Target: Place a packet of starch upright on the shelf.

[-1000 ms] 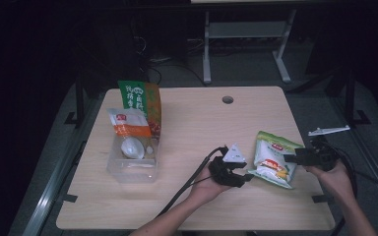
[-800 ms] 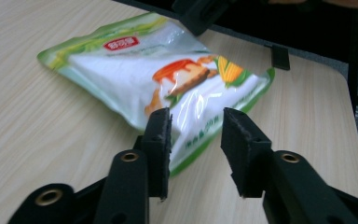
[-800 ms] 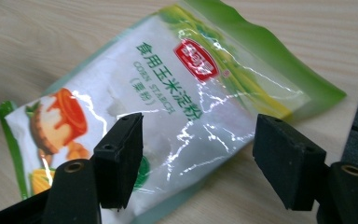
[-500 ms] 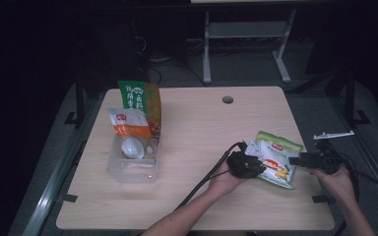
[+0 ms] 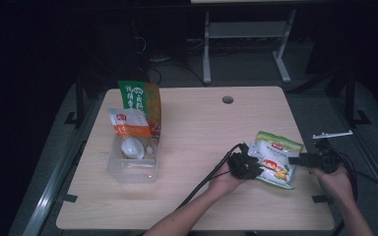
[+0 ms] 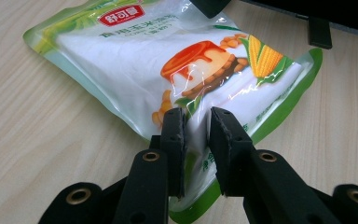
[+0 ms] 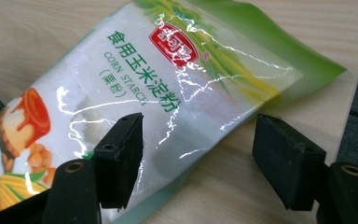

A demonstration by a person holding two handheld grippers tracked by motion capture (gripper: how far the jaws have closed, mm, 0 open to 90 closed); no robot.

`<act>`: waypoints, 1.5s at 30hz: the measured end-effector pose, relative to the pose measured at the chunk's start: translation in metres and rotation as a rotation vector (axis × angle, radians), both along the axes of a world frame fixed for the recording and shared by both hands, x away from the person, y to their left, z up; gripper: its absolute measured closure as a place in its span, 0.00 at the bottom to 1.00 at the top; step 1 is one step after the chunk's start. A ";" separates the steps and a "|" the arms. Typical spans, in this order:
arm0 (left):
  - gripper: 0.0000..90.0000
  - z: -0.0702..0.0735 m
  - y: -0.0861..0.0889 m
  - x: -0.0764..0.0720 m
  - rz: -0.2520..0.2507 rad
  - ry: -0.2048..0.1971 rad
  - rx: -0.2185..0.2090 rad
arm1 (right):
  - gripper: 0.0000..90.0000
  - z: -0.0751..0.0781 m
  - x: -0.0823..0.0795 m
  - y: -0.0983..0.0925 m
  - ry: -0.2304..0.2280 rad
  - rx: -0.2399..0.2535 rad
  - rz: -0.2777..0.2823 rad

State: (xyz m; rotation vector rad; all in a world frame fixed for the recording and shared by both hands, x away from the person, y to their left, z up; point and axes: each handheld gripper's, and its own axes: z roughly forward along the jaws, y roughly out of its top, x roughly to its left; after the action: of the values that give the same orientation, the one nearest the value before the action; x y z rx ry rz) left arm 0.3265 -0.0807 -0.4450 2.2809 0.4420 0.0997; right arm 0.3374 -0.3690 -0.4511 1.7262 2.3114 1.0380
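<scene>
the corn starch bag (image 5: 274, 159) lies flat near the table's (image 5: 197, 132) right edge; the left gripper (image 6: 196, 135) has just been closing and pinches the bag's lower edge between its pads. the right gripper (image 7: 198, 158) stands spread, one jaw over the bag's side, the other over bare wood.

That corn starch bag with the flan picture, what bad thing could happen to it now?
The left gripper pinches only a thin fold at the edge of the corn starch bag. If lifted, the heavy bag could slip out, or the film might tear. The right gripper is open with one jaw over the bag, so it gives no support yet. The bag also lies near the table edge and could slide off.
</scene>
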 end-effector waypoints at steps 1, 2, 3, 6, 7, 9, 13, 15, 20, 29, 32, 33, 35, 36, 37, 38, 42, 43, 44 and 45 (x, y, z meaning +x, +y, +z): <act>0.84 0.000 0.000 0.000 -0.006 -0.007 0.010 | 0.37 -0.001 0.000 -0.001 -0.001 0.000 -0.002; 0.84 -0.001 0.000 0.000 -0.005 -0.007 0.010 | 0.37 -0.002 0.000 -0.001 0.004 0.006 -0.005; 0.84 -0.001 0.000 0.000 -0.006 -0.007 0.013 | 0.37 -0.003 0.000 -0.001 0.007 0.013 -0.005; 0.84 0.000 -0.001 0.000 -0.008 -0.007 0.017 | 0.38 -0.006 0.001 0.000 0.015 0.027 -0.004; 0.84 0.000 -0.001 0.000 -0.009 -0.007 0.018 | 0.39 -0.007 0.001 0.000 0.015 0.040 -0.002; 0.83 0.000 -0.001 0.000 -0.010 -0.006 0.018 | 0.41 -0.009 0.002 -0.001 0.027 0.079 -0.003; 0.83 0.000 -0.001 0.000 -0.010 -0.004 0.019 | 0.45 -0.012 0.002 -0.002 0.035 0.128 0.009; 0.83 0.000 -0.001 0.001 -0.012 -0.007 0.022 | 0.49 -0.013 0.002 -0.002 0.040 0.150 0.016; 0.83 0.000 -0.002 0.001 -0.014 -0.008 0.027 | 0.58 -0.016 0.003 0.000 0.064 0.218 0.045; 0.80 -0.002 -0.001 0.002 -0.014 0.000 0.042 | 0.89 -0.015 0.005 0.008 0.071 0.263 0.089; 0.77 -0.003 0.001 0.003 -0.006 0.017 0.030 | 0.94 -0.011 0.003 0.011 0.052 0.240 0.102; 0.75 -0.003 0.002 0.004 -0.008 0.023 0.033 | 0.96 -0.009 0.002 0.012 0.038 0.238 0.107; 0.72 -0.003 0.003 0.005 -0.004 0.034 0.022 | 0.96 -0.008 0.001 0.013 0.023 0.230 0.117; 0.69 -0.003 0.004 0.006 0.002 0.052 0.008 | 0.96 -0.006 0.000 0.015 0.020 0.224 0.117; 0.60 -0.003 0.005 0.006 0.009 0.075 -0.004 | 0.96 -0.003 -0.002 0.018 -0.011 0.204 0.134; 0.60 -0.003 0.007 0.008 0.001 0.075 -0.005 | 0.96 -0.003 -0.002 0.018 -0.011 0.204 0.134; 0.42 -0.002 0.013 0.012 0.039 0.115 -0.055 | 0.97 0.008 -0.009 0.022 -0.077 0.200 0.160; 0.36 -0.002 0.014 0.014 0.059 0.128 -0.063 | 0.97 0.011 -0.011 0.023 -0.099 0.202 0.169; 0.31 -0.003 0.016 0.016 0.067 0.152 -0.072 | 0.97 0.015 -0.014 0.024 -0.125 0.199 0.181; 0.28 -0.004 0.017 0.018 0.074 0.169 -0.083 | 0.97 0.017 -0.016 0.025 -0.149 0.196 0.192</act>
State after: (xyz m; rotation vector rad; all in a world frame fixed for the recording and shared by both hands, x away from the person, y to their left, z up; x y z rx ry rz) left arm 0.3443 -0.0634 -0.4490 2.2004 0.6073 -0.0739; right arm 0.3219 -0.3442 -0.4338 1.4473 2.3856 1.4172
